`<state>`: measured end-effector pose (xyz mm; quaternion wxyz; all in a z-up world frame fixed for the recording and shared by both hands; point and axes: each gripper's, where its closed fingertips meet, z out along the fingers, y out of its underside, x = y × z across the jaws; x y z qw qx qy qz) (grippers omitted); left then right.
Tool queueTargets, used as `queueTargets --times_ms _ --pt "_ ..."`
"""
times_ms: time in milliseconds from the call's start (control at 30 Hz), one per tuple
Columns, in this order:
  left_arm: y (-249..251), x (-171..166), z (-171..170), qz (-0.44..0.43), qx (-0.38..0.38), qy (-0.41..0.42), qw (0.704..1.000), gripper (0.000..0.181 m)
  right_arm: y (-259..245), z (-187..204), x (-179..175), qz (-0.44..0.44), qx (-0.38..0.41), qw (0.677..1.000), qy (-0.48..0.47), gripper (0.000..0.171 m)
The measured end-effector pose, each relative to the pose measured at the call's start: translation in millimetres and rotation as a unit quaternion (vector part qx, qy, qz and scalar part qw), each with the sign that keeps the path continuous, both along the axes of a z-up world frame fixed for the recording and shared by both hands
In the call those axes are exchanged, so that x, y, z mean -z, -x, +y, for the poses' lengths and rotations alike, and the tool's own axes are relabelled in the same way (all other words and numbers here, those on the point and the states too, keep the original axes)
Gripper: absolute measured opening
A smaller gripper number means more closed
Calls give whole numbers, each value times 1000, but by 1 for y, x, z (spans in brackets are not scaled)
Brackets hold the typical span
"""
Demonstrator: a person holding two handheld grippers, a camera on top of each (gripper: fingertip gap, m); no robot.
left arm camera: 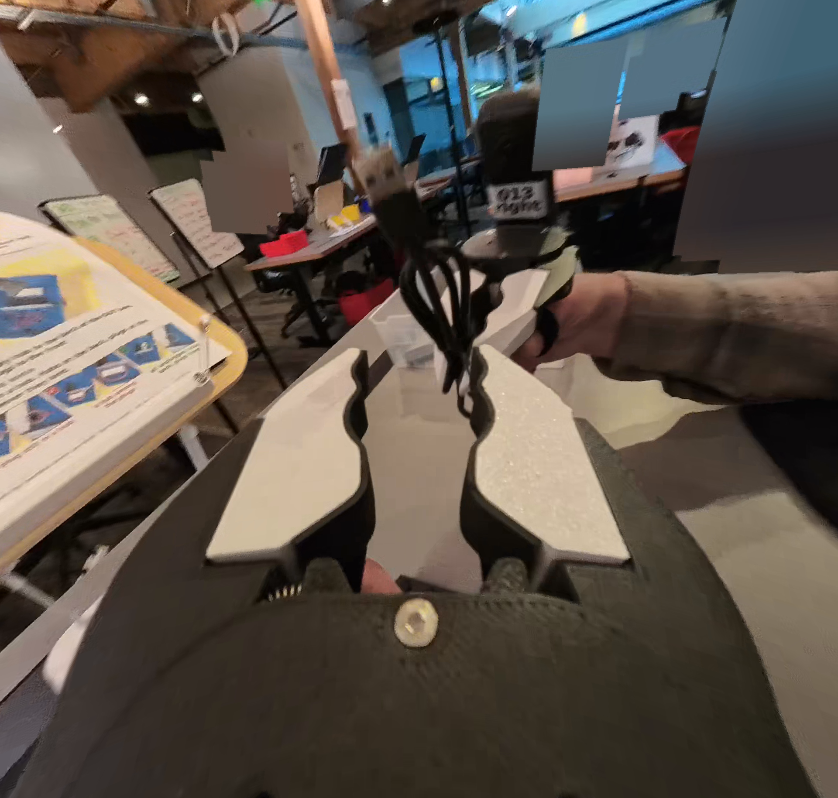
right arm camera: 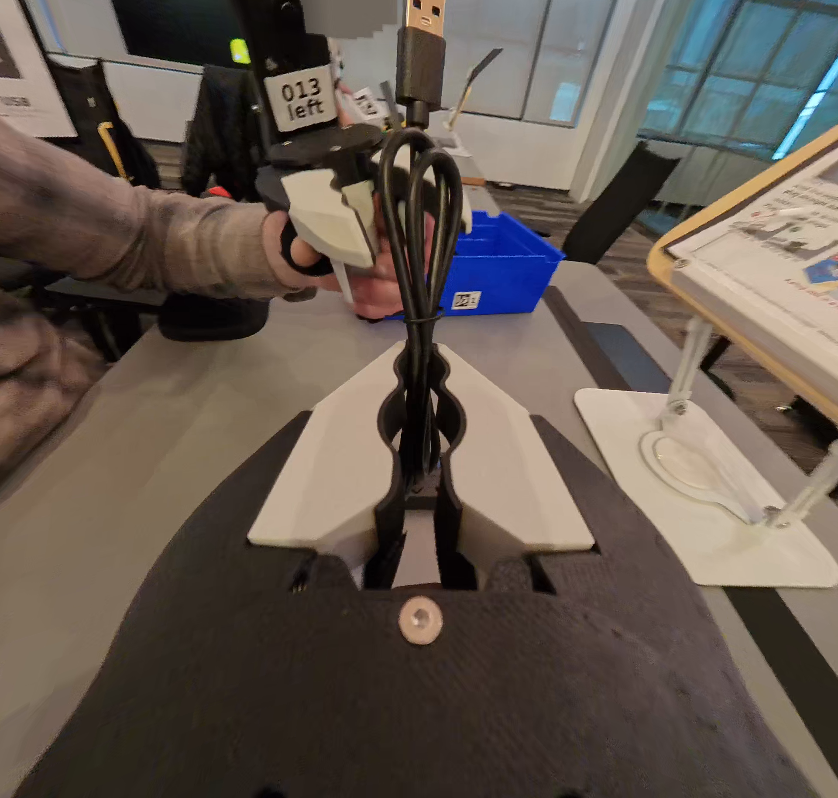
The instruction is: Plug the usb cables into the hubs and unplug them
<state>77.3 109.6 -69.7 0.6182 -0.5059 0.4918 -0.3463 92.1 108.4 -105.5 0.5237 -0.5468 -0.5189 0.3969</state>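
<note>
Between right hand-held gripper [right arm camera: 419, 359] fingers, clamped USB cable [right arm camera: 419, 232]

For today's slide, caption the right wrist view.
Right gripper shut on bundled black USB cable, silver plug up, blue plastic bin behind.

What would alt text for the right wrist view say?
The right gripper is shut on a bundled black USB cable, plug pointing up. Behind it, the left gripper sits near a blue bin on the grey table.
</note>
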Motion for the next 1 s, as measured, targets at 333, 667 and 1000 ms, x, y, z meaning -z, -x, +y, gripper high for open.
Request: queueTargets --times_ms 333,667,1000 --pt "-26 0 -24 10 94 13 995 27 13 -26 23 -31 -90 994 47 2" --pt "-28 -12 -6 3 5 -11 1000 10 10 -1 11 -8 -12 1000 15 8" --pt "-14 -36 40 -80 -133 74 985 10 -1 46 -3 -122 227 943 -210 48"
